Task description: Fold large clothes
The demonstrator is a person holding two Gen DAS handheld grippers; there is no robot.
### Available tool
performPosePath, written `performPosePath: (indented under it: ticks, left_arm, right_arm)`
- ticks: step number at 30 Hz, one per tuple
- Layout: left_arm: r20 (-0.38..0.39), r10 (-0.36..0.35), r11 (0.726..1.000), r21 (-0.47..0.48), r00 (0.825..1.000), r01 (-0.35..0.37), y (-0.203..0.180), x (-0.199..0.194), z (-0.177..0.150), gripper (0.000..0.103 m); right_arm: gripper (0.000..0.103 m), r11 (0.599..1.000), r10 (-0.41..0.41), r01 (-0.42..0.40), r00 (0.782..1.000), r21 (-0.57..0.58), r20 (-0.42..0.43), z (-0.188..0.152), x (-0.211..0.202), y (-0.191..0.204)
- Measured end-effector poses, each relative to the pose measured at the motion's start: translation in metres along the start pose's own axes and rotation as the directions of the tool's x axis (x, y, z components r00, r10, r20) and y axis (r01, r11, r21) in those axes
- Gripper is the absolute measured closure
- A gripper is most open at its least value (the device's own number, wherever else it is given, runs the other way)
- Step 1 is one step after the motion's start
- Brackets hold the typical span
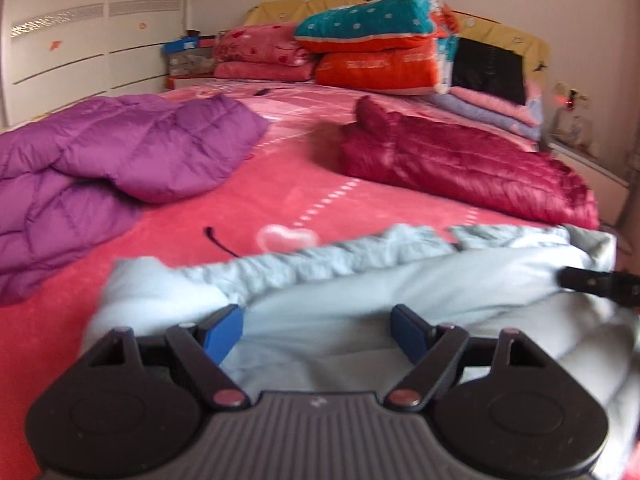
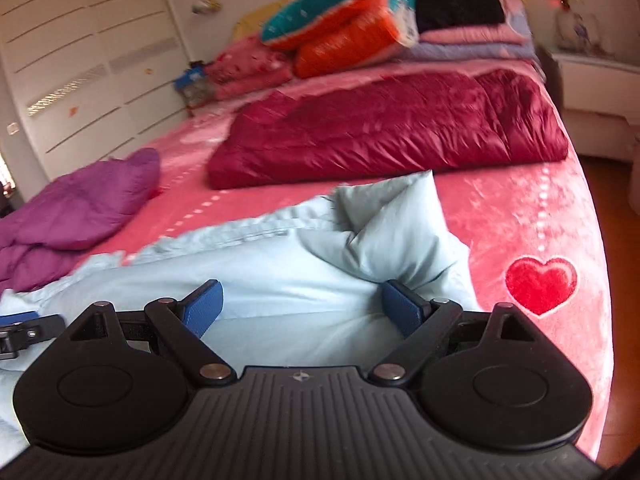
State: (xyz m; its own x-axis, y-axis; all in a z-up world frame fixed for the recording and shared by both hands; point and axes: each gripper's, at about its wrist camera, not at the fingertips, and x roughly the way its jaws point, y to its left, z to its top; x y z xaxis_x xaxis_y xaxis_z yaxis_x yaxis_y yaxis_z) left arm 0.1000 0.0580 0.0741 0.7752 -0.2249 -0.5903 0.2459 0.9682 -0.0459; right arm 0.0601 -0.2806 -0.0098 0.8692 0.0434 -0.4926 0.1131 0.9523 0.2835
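Observation:
A pale blue puffy garment [image 1: 360,280] lies bunched on the pink bed near its front edge; it also shows in the right wrist view [image 2: 280,280]. My left gripper [image 1: 318,330] is open, its blue pads spread above the garment's left part. My right gripper [image 2: 300,312] is open above the garment's right part, with a raised corner of cloth [image 2: 400,216] just ahead. The right gripper's tip [image 1: 592,280] shows at the right of the left wrist view. Neither gripper holds cloth.
A purple quilted coat [image 1: 100,168] lies crumpled at the left. A dark red down coat [image 2: 380,128] lies across the bed's middle right. Stacked quilts and pillows [image 1: 380,48] sit at the headboard. A white wardrobe [image 1: 80,40] stands at the left, a bedside cabinet [image 2: 592,80] at the right.

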Motion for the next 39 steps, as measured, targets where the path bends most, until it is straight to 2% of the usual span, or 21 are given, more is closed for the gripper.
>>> performPosePath:
  ticks: [6,9,11,13,14,17,19,22,27,30,32,33,35,36,37,38,39]
  left_arm:
    - [0.038,0.101,0.988,-0.118,0.994,-0.096,0.040,-0.013,0.005,0.022]
    - [0.115,0.149,0.968,-0.217,0.982,-0.122,0.062,-0.043,0.007,0.022]
    - [0.167,0.158,0.962,-0.249,0.973,-0.114,0.074,-0.066,0.004,0.016]
    - [0.193,0.116,0.971,-0.226,0.974,-0.070,0.080,-0.083,-0.001,0.008]
    - [0.195,0.090,0.978,-0.200,0.977,-0.051,0.081,-0.087,-0.004,0.007]
    - [0.162,0.012,0.991,-0.133,0.987,0.010,0.082,-0.093,-0.017,0.006]
    - [0.117,-0.024,0.990,-0.138,0.993,0.040,0.085,-0.087,-0.024,0.006]
    - [0.079,-0.081,0.973,-0.209,0.994,0.096,0.093,-0.074,-0.033,0.006]
    - [0.066,-0.194,0.921,-0.331,0.979,0.205,0.099,-0.054,-0.044,0.007]
    - [0.076,-0.190,0.902,-0.380,0.979,0.205,0.098,-0.048,-0.046,0.015]
    - [0.066,-0.182,0.904,-0.382,0.981,0.193,0.096,-0.045,-0.046,0.028]
    - [0.059,-0.179,0.907,-0.376,0.982,0.188,0.095,-0.043,-0.046,0.032]
    - [0.060,-0.180,0.914,-0.360,0.982,0.189,0.092,-0.043,-0.046,0.048]
    - [0.064,-0.174,0.919,-0.347,0.983,0.185,0.089,-0.043,-0.046,0.053]
    - [0.067,-0.165,0.926,-0.334,0.984,0.178,0.088,-0.044,-0.046,0.062]
    - [0.070,-0.156,0.931,-0.323,0.985,0.170,0.087,-0.046,-0.045,0.070]
    - [0.075,-0.149,0.934,-0.317,0.986,0.165,0.085,-0.047,-0.044,0.074]
  right_arm:
    - [0.000,1.000,0.002,-0.001,1.000,0.007,-0.023,-0.009,-0.001,-0.003]
    - [0.000,0.998,0.026,-0.024,0.999,0.062,-0.034,-0.005,-0.013,-0.009]
    - [0.000,0.986,0.081,-0.078,0.997,0.144,-0.015,0.001,-0.026,-0.019]
    - [0.000,0.972,0.128,-0.133,0.991,0.195,0.037,0.008,-0.041,-0.030]
    - [0.000,0.971,0.130,-0.140,0.989,0.195,0.064,0.011,-0.049,-0.034]
    - [0.000,0.989,0.101,-0.111,0.990,0.099,0.100,0.015,-0.066,-0.046]
    - [0.000,0.996,0.071,-0.076,0.993,0.050,0.097,0.014,-0.070,-0.058]
    - [0.000,0.996,0.077,-0.080,0.995,0.047,0.066,0.007,-0.069,-0.075]
    - [0.000,0.993,0.111,-0.112,0.993,0.025,0.037,0.003,-0.056,-0.077]
    - [0.000,0.992,0.125,-0.125,0.991,-0.016,0.043,0.001,-0.051,-0.067]
    - [0.000,0.992,0.119,-0.117,0.992,-0.048,0.041,0.005,-0.044,-0.061]
    - [0.000,0.991,0.119,-0.117,0.992,-0.059,0.039,0.006,-0.039,-0.059]
    - [0.000,0.989,0.124,-0.122,0.992,-0.079,0.026,0.008,-0.031,-0.056]
    - [0.008,0.989,0.125,-0.122,0.992,-0.087,0.026,0.008,-0.029,-0.054]
    - [0.014,0.988,0.128,-0.125,0.991,-0.091,0.027,0.009,-0.027,-0.053]
    - [0.030,0.987,0.135,-0.132,0.991,-0.097,0.025,0.009,-0.025,-0.051]
    - [0.045,0.985,0.134,-0.130,0.991,-0.111,0.026,0.009,-0.026,-0.048]
